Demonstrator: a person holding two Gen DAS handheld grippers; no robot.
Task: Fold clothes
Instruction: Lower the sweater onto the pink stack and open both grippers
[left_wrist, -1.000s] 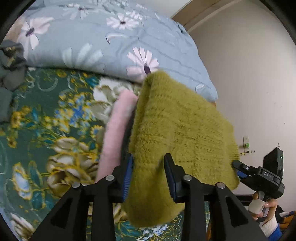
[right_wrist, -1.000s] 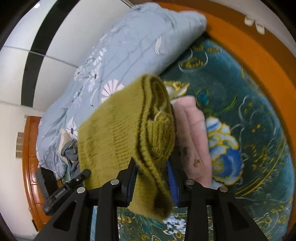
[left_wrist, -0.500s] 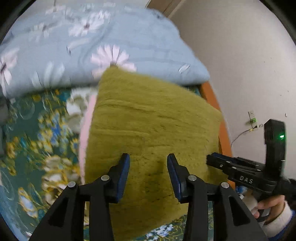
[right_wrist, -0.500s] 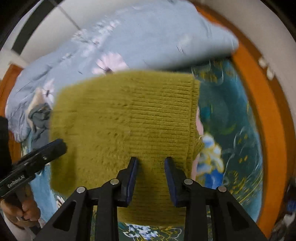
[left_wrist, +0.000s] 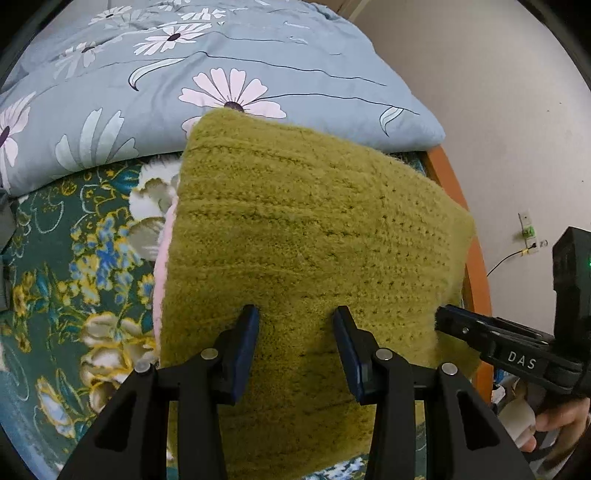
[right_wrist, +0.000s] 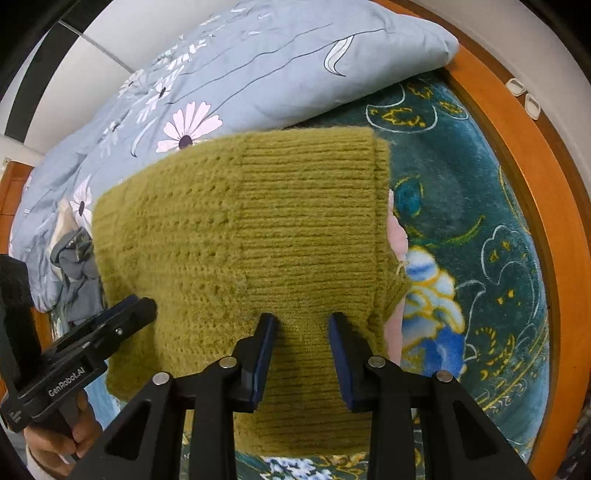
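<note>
A folded olive-green knit sweater (left_wrist: 314, 236) lies flat on top of a folded pink garment (left_wrist: 162, 258) on the bed; it also shows in the right wrist view (right_wrist: 258, 236), with the pink garment (right_wrist: 397, 236) peeking out at its right edge. My left gripper (left_wrist: 295, 321) has its jaws apart over the sweater's near edge. My right gripper (right_wrist: 302, 325) has its jaws apart over the near edge too. Whether the fingers still pinch cloth is hidden by the sweater's pile. Each gripper shows in the other's view: the right (left_wrist: 495, 339) and the left (right_wrist: 92, 343).
The bed has a dark green floral blanket (left_wrist: 74, 258) and a blue daisy-print duvet (left_wrist: 221, 74) bunched behind the clothes. Grey clothing (right_wrist: 74, 266) lies at the left. An orange wooden bed frame (right_wrist: 535, 184) runs along the right, next to a white wall (left_wrist: 498, 110).
The sweater hung bunched from both shut grippers a second ago; it now lies spread flat on the pink garment, and both grippers' jaws have opened.
</note>
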